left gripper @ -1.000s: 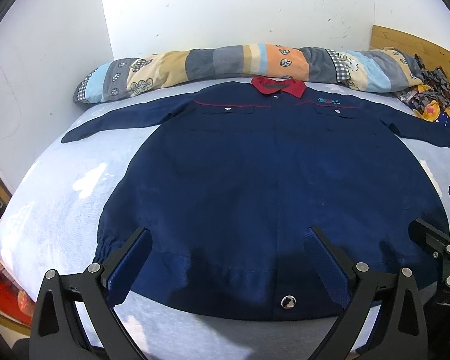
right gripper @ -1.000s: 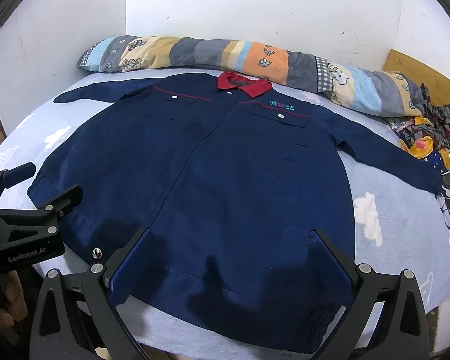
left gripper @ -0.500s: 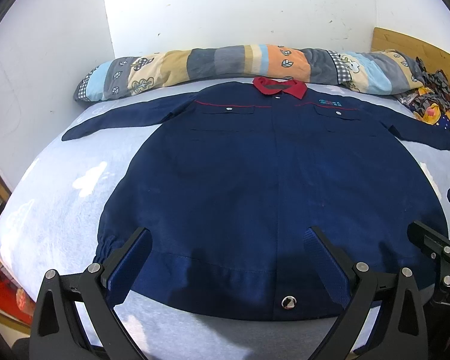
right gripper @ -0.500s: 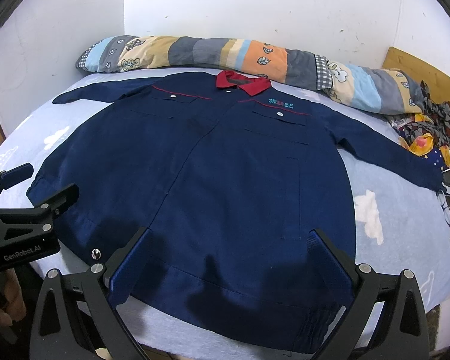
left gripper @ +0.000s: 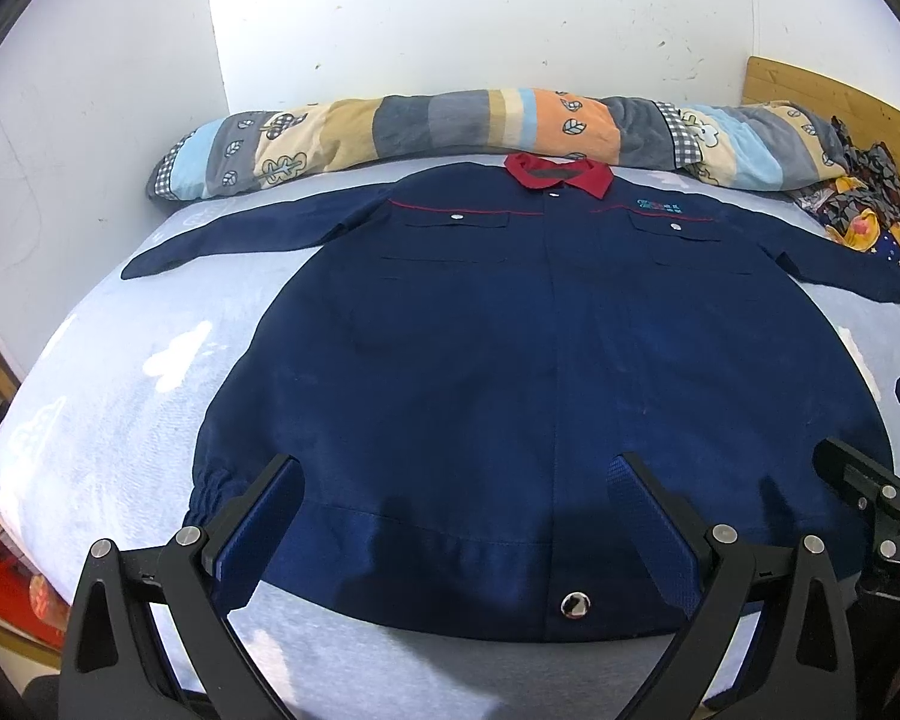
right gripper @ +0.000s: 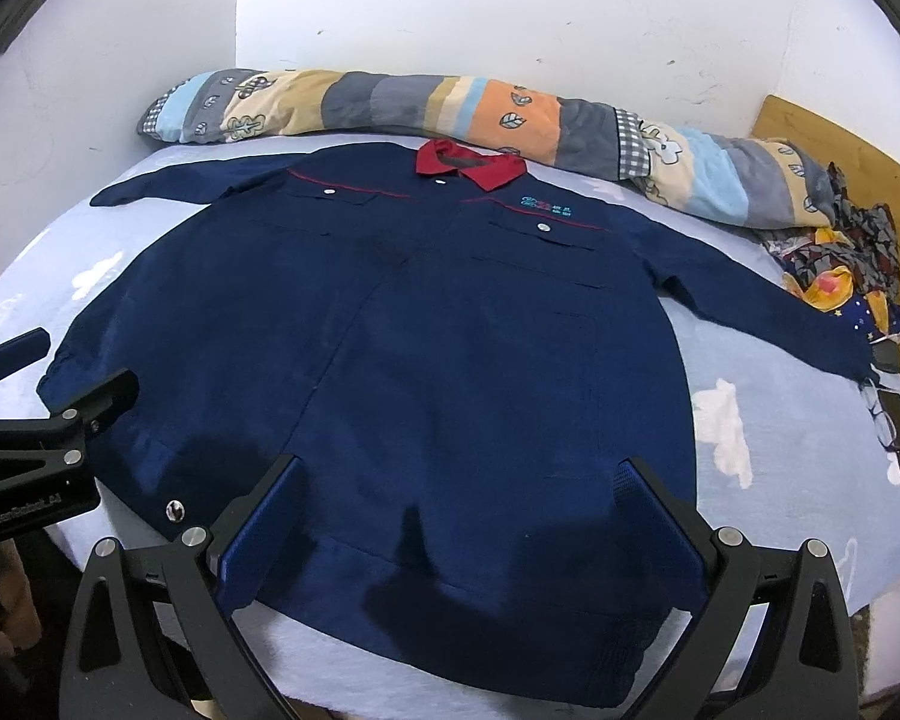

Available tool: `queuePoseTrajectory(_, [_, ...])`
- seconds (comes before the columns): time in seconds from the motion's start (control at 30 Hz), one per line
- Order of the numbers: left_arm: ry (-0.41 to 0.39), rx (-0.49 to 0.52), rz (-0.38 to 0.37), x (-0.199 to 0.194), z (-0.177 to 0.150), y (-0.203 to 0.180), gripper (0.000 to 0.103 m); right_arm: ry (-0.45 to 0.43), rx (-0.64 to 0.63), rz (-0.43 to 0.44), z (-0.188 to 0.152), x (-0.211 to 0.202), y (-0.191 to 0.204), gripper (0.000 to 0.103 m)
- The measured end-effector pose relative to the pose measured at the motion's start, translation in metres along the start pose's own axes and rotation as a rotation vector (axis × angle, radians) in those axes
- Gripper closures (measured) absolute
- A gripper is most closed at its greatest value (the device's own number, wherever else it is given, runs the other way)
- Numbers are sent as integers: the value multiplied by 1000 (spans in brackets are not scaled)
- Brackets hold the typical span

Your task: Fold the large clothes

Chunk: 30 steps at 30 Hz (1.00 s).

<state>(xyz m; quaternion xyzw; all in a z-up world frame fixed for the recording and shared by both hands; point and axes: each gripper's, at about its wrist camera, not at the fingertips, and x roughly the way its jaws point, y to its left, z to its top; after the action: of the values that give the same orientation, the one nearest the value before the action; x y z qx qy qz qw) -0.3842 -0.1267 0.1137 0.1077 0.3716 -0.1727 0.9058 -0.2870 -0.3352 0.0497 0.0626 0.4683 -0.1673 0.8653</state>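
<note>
The left hand-held gripper and the right hand-held gripper hang wide open, holding nothing, just over the hem of the blue jacket. It lies flat on the bed. It looks soft, floppy and thick. Pinch the 2 hem corners, or farther off, the sleeves.

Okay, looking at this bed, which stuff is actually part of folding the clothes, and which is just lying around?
Part of the job:
navy jacket, spread flat, front up
left gripper, jaws open
right gripper, jaws open

Just lying about:
patchwork bolster by the wall
heap of patterned cloth
glasses near the sleeve cuff
</note>
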Motion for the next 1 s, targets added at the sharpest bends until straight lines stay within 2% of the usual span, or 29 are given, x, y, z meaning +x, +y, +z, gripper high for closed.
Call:
queuePoseTrajectory(0.53, [6, 16, 5, 3, -1, -5, 1, 7, 39, 17, 2, 1, -6, 0])
queuePoseTrajectory(0.7, [16, 24, -13, 6, 10, -7, 1, 11, 119, 85, 6, -2, -24, 0])
queuePoseTrajectory(0.87, [-44, 98, -40, 16, 48, -17, 1, 2, 327, 193, 18, -9, -88, 1])
queuePoseTrajectory(1.0, [-90, 186, -16, 41, 71, -28, 1, 0, 565, 252, 26, -7, -178, 1])
